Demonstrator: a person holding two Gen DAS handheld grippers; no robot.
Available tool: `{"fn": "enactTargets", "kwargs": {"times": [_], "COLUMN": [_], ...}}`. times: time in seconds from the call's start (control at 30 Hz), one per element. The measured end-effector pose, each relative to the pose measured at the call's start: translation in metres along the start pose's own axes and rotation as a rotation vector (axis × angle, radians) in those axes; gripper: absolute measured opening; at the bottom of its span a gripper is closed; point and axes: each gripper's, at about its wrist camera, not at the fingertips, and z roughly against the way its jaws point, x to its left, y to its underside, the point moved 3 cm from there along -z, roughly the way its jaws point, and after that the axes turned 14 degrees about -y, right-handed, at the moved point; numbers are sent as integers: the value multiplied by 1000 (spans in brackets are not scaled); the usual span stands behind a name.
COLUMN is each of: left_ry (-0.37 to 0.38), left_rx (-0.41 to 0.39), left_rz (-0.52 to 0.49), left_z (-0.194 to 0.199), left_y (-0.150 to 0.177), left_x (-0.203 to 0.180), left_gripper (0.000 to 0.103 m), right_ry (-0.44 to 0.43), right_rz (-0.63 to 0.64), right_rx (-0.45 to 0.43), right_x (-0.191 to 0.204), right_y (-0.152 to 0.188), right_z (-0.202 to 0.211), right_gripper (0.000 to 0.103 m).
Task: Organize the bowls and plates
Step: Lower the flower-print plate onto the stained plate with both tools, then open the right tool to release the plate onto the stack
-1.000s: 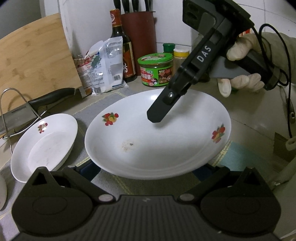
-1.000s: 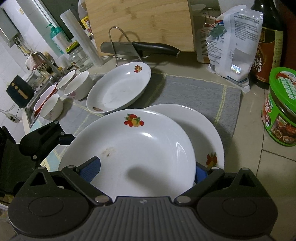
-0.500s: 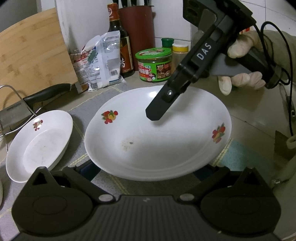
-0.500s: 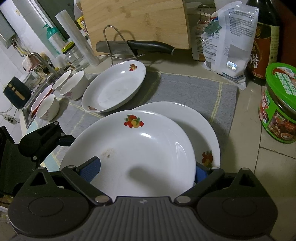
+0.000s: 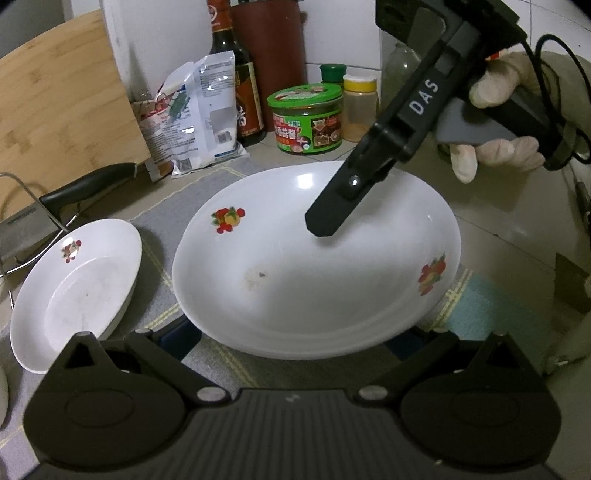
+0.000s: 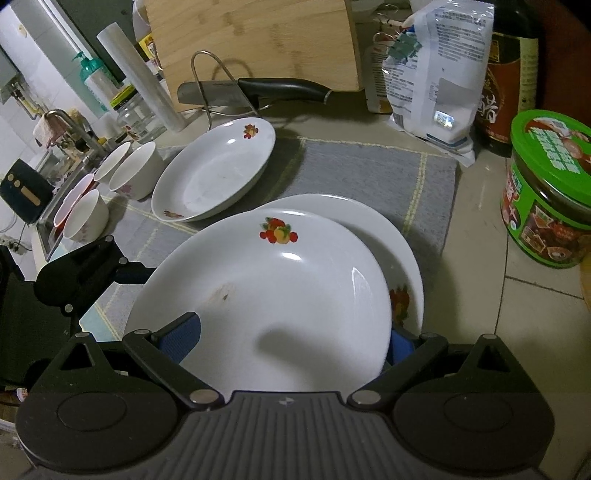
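A white plate with fruit prints (image 6: 266, 295) is held tilted over a second, like plate (image 6: 391, 236) lying on the grey mat. My right gripper (image 6: 291, 339) is shut on the upper plate's near rim; its upper finger (image 5: 332, 210) reaches over the plate (image 5: 314, 266) in the left wrist view. My left gripper (image 5: 291, 339) sits wide apart at the plate's near edge, fingertips hidden under it. A third plate (image 6: 218, 170) lies to the left on the mat, also in the left wrist view (image 5: 74, 291). Several small bowls (image 6: 136, 170) stand by the sink.
A cleaver (image 6: 258, 92) rests on a wire stand before a wooden board (image 6: 251, 33). A white packet (image 6: 436, 70), sauce bottle (image 5: 240, 92), green-lidded jar (image 6: 546, 188) and spice jars (image 5: 358, 107) stand at the back. The sink (image 6: 51, 221) is far left.
Both grippers and the held plate have shifted slightly toward the right and back; the left plate and cleaver have slid left in the left wrist view. The grip is unchanged.
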Motion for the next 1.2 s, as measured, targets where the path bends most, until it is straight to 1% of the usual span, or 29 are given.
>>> {"fn": "enactTargets", "kwargs": {"times": [0.43, 0.83, 1.03, 1.2], "left_ry": [-3, 16, 8, 20], "left_rx": [18, 28, 25, 13], "left_rz": [-9, 20, 20, 27], "left_z": [-6, -8, -7, -5], "left_y": [0, 2, 4, 5], "left_x": [1, 6, 7, 9], "left_gripper": [102, 102, 102, 102], "right_ry": [-6, 18, 32, 63], "right_rz": [-40, -34, -32, -22], "right_rx": [-19, -38, -40, -31], "right_x": [-2, 2, 4, 7], "right_y": [5, 8, 9, 9], "right_z": [8, 17, 19, 17], "right_gripper": [102, 102, 102, 102]}}
